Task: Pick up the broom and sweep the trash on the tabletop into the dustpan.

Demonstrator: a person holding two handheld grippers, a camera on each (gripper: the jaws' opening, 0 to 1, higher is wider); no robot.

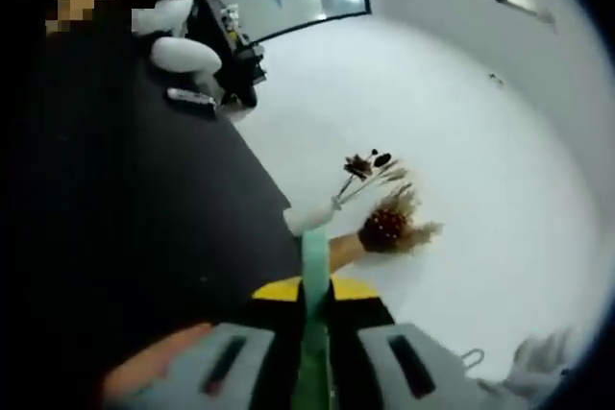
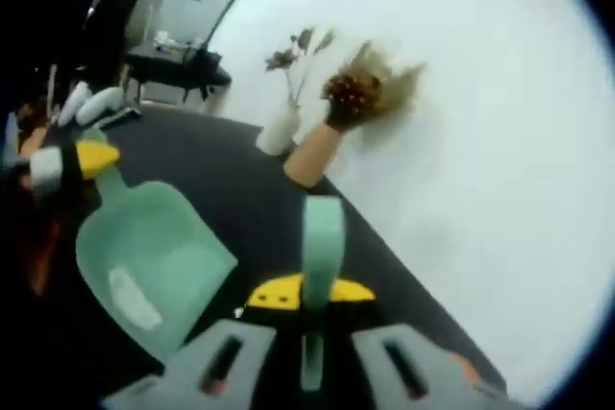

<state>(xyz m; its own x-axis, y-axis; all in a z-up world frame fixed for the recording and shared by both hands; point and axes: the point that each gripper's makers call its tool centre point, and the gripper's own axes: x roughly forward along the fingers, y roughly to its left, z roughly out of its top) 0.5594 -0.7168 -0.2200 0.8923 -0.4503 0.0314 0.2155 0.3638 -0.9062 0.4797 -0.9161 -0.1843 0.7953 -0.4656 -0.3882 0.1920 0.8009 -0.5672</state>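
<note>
My left gripper (image 1: 312,302) is shut on a thin mint-green handle, the dustpan (image 1: 313,266) seen edge-on and running forward over the black tabletop (image 1: 144,237). In the right gripper view the same dustpan (image 2: 154,261) lies open-faced at the left, with a pale scrap (image 2: 130,297) in its scoop. The left gripper (image 2: 72,165) holds it by the handle at the far left. My right gripper (image 2: 307,302) is shut on the broom handle (image 2: 323,232), a green bar that stands up between the yellow pads. The bristles are hidden.
A white vase of dried stems (image 1: 306,218) (image 2: 279,132) and a tan vase with a brown dried bunch (image 1: 389,228) (image 2: 360,93) stand against the white wall (image 2: 480,189). White objects (image 1: 183,53) and a dark flat gadget (image 1: 192,101) lie further along the table.
</note>
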